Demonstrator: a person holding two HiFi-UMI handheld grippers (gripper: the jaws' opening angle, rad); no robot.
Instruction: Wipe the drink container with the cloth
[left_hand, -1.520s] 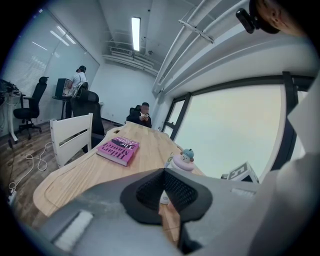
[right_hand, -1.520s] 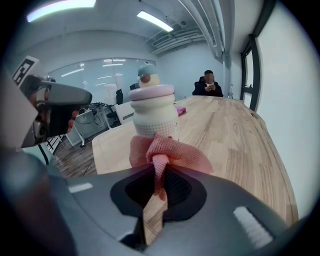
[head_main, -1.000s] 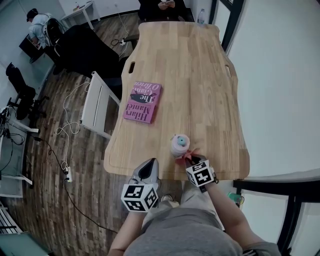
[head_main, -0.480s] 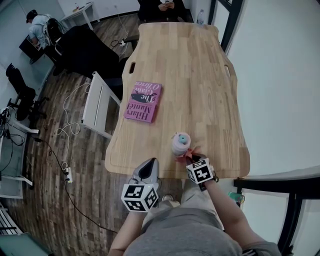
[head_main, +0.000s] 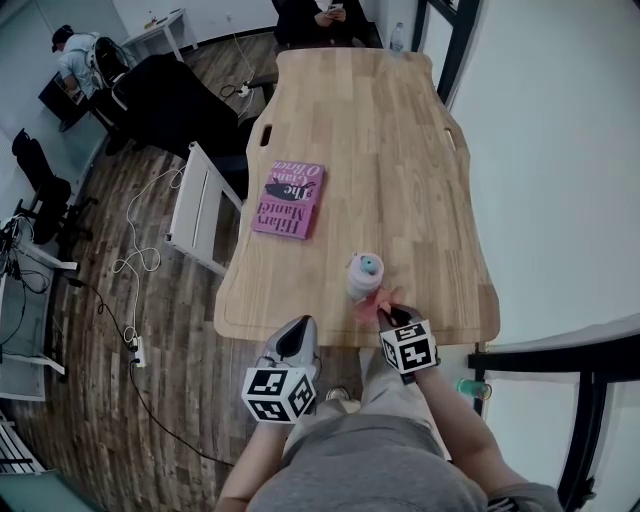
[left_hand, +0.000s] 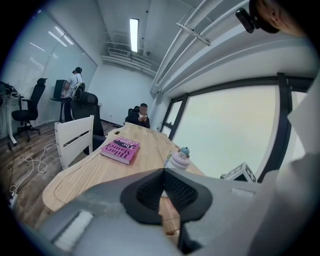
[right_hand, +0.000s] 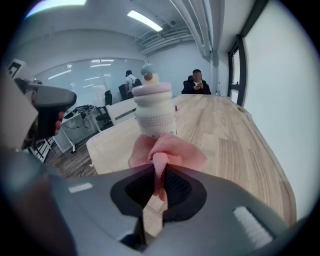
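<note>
The drink container (head_main: 365, 274) stands upright on the wooden desk (head_main: 380, 140), close to its near edge and a little towards the right side. It is a pale, squat cup with a pinkish stepped lid and a small teal knob on top.

A pink cloth (right_hand: 167, 149) is bunched right in front of the container's lower part. Whether it actually presses on the container is not clear. The right gripper (right_hand: 160, 176) has its jaws closed onto a fold of this cloth, which is pinched between the dark pads while the rest fans out ahead of the tips. In the head view the right gripper (head_main: 388, 316) sits just on the near side of the container, with its marker cube over the desk edge.

The left gripper (left_hand: 162, 175) has its jaws pressed together with nothing between them. It hangs by the desk's near edge, to the left of the container and clear of it.

Further up the desk, well apart from the container, a pink book (head_main: 288, 200) lies flat near the left edge. A white chair (head_main: 198, 210) stands on the floor beside that edge. A seated person (right_hand: 196, 82) is at the far end of the desk.
</note>
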